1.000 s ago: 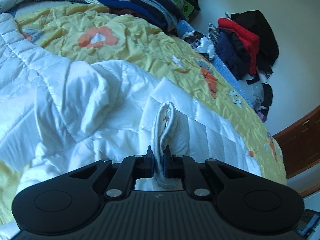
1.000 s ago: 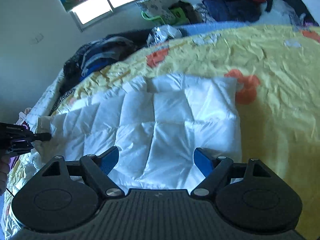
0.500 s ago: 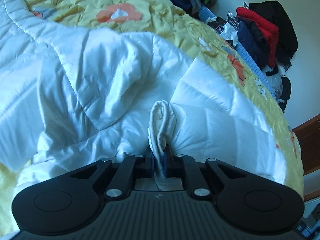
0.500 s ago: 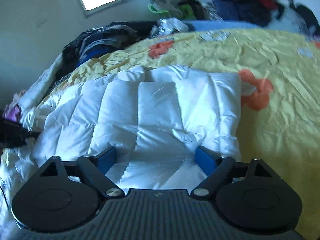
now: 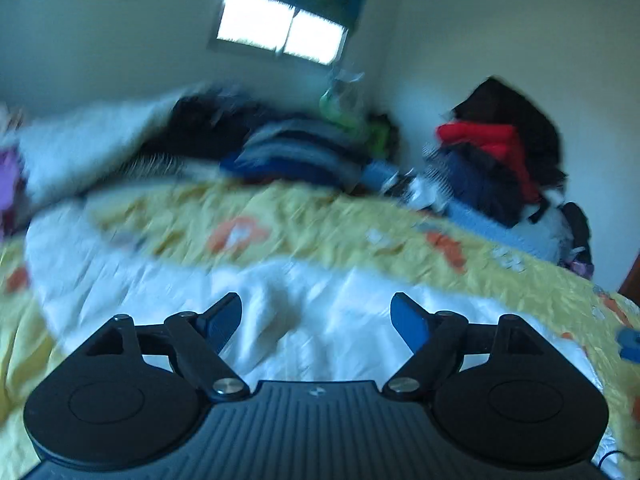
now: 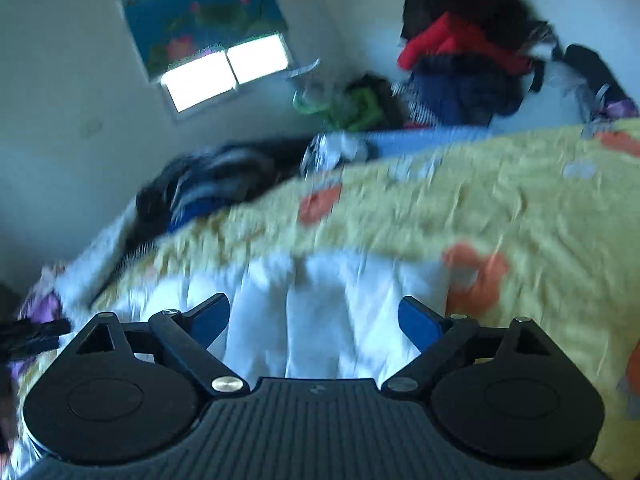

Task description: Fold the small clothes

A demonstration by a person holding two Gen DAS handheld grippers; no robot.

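A white quilted puffy garment lies on the yellow flowered bedspread; it also shows in the right wrist view. My left gripper is open and empty, its blue-padded jaws spread wide above the garment. My right gripper is open and empty too, over the garment's near part, with the garment's right edge by the right finger. Both views are motion-blurred.
Dark folded clothes are stacked at the bed's far side. A pile of red, black and navy clothes sits at the right against the wall. A window is on the far wall. The left gripper shows at the right wrist view's left edge.
My left gripper has let go of the white fold it was pinching and opened wide. Both grippers have tilted up, so the wall and window now show. The right stayed open.
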